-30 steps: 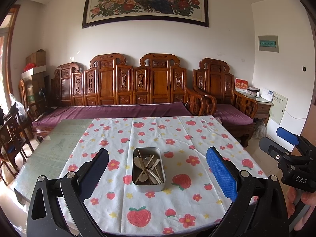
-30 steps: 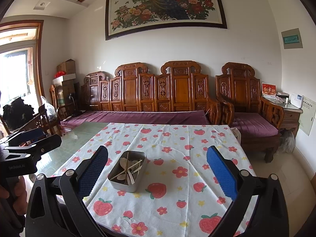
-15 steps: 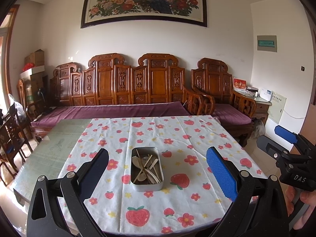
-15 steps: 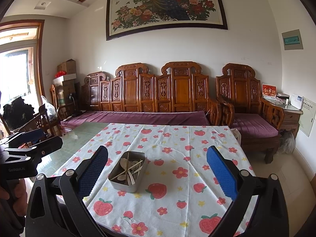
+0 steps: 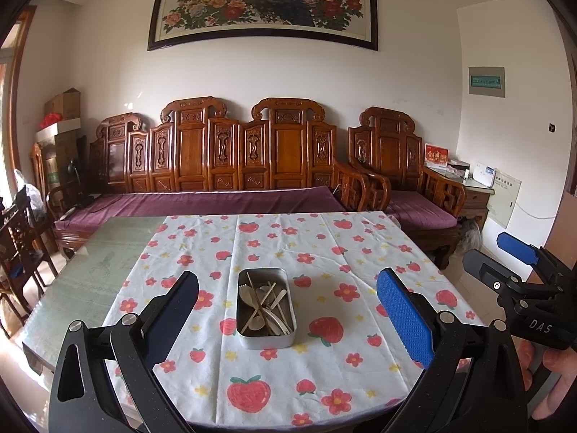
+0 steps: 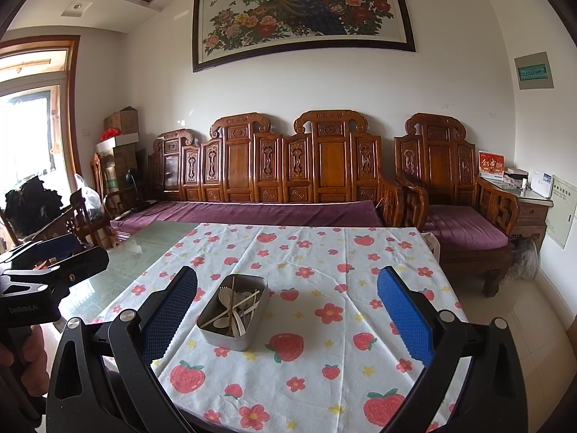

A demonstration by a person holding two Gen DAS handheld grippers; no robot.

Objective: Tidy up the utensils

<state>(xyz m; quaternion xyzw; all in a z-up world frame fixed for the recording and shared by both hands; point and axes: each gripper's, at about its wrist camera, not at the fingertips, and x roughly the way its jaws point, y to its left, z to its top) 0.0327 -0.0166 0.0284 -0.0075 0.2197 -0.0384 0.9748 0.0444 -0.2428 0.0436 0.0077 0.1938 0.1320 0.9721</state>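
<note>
Utensils (image 5: 265, 305) lie tangled in a metal tin (image 5: 266, 339) ahead of your left hand-held gripper (image 5: 286, 315), ahead-left of your right hand-held gripper (image 6: 286, 315); both gape empty. Crossed pieces may snag together; the light tin could slide on the cloth-covered table (image 5: 324, 379).

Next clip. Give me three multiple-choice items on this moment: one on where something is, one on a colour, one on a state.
1. Where are the wooden utensils?
A. Spread on the cloth
B. In the metal tin
C. On the sofa

2. What colour are the sofa cushions?
A. Green
B. Purple
C. Yellow

3. How does the left gripper stand?
A. Open and empty
B. Shut on a spoon
C. Shut on the tin

Answers:
1 B, they lie jumbled inside the tin on the tablecloth.
2 B, the seats along the carved wooden back are purple.
3 A, its fingers are wide apart with nothing between them; the right gripper likewise.
</note>
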